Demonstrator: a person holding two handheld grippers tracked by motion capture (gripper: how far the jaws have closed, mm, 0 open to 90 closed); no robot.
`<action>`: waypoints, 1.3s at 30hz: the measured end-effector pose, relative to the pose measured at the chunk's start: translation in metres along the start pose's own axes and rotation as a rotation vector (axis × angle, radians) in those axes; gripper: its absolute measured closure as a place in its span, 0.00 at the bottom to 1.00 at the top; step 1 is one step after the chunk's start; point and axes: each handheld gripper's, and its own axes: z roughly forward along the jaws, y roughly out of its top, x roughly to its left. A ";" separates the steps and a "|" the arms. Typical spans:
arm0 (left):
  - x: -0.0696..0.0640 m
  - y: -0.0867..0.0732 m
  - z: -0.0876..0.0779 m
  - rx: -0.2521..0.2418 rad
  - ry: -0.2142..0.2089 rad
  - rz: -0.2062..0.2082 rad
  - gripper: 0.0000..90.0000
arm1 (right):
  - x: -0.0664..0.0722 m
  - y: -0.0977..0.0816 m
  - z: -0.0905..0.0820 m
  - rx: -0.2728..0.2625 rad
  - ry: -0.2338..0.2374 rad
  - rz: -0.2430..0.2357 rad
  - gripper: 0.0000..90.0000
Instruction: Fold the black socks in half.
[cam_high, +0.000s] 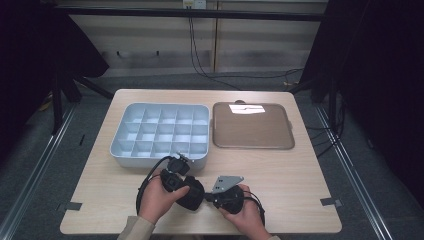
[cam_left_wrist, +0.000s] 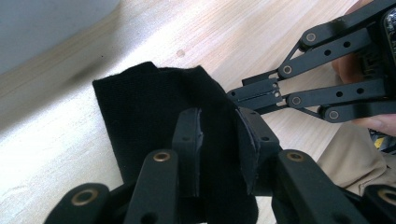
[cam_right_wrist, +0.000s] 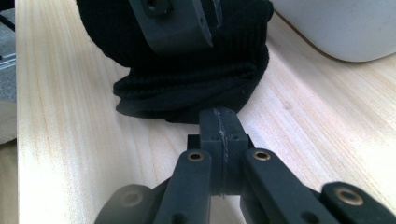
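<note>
A black knitted cloth lies bunched on the wooden table near its front edge. My left gripper reaches into it from the left. In the left gripper view its jaws stand partly apart, with the black cloth between and around them. My right gripper comes from the right with its jaws shut. Its tips meet the lower edge of the cloth. I cannot tell whether any fabric is pinched. One of the left gripper's fingers presses into the cloth from above.
A white tray with several compartments stands just behind the grippers. A flat brown tray lies to its right. Bare tabletop runs along the right and left sides. A cable loops beside the left hand.
</note>
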 end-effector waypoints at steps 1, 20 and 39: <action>0.000 0.000 0.000 0.000 -0.001 -0.001 0.78 | 0.000 0.000 0.000 -0.001 -0.001 -0.002 1.00; -0.004 0.003 -0.002 0.011 -0.019 -0.001 0.89 | 0.001 0.000 0.000 0.002 -0.004 0.002 1.00; -0.002 0.006 -0.015 -0.013 -0.004 -0.007 0.81 | 0.001 0.000 0.001 -0.001 -0.001 0.002 1.00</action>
